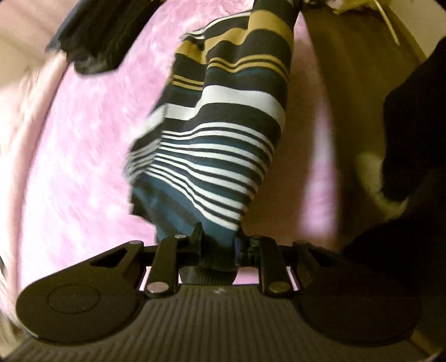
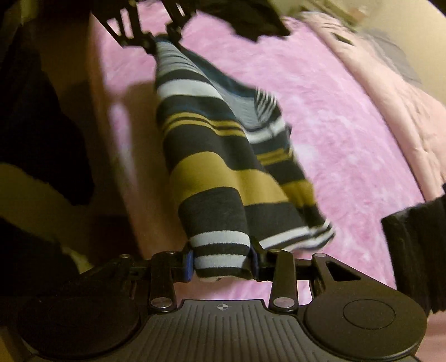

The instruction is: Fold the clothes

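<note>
A: Left gripper (image 1: 217, 245) and right gripper (image 2: 221, 261) each clamp one end of the striped garment (image 1: 223, 133).

B: Its long axis spans between them, above the pink blanket (image 1: 92, 156).

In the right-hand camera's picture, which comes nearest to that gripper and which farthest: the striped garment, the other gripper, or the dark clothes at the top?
1. Striped garment: clamped in the right gripper.
2. Left gripper: upper left, gripping the garment's far end.
3. Dark clothes: top centre, on the pink blanket beyond.
</note>
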Demonstrator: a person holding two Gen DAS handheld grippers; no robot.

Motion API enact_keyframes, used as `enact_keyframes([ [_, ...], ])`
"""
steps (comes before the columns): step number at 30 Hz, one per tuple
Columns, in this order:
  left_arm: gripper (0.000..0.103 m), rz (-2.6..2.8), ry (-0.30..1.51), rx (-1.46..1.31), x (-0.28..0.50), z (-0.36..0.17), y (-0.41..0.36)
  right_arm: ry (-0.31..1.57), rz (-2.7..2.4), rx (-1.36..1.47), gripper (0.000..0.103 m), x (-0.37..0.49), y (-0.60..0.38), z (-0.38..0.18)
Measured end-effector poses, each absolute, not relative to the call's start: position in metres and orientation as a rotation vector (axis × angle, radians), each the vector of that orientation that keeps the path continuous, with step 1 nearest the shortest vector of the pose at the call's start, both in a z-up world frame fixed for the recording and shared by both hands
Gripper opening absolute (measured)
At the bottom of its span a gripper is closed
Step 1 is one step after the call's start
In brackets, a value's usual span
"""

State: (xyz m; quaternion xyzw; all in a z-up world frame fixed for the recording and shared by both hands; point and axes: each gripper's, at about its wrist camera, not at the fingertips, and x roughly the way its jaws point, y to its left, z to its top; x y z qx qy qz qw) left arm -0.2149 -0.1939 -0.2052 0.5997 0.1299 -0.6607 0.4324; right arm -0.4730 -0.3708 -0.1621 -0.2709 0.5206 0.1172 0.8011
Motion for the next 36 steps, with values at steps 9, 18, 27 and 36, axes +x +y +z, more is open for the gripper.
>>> enact_keyframes([
  [9, 0.034, -1.477, 0.795, 1.176, -0.246, -0.205, -0.178, 1.255, 0.214, -0.635, 0.058, -0.509, -0.384, -0.197],
  [18, 0.042, -1.315, 0.997, 0.741, -0.142, -0.174, -0.198, 1.278, -0.186, -0.043, 0.07, -0.477, -0.433, -0.151],
  [27, 0.043, -1.316, 1.197, 0.42, -0.081, -0.215, -0.26, 1.103, -0.357, 0.395, 0.07, -0.426, -0.489, -0.145],
  [36, 0.043, -1.267, 1.383, 0.191, -0.05, -0.267, -0.3, 1.04, -0.303, 0.64, 0.07, -0.398, -0.556, -0.2],
])
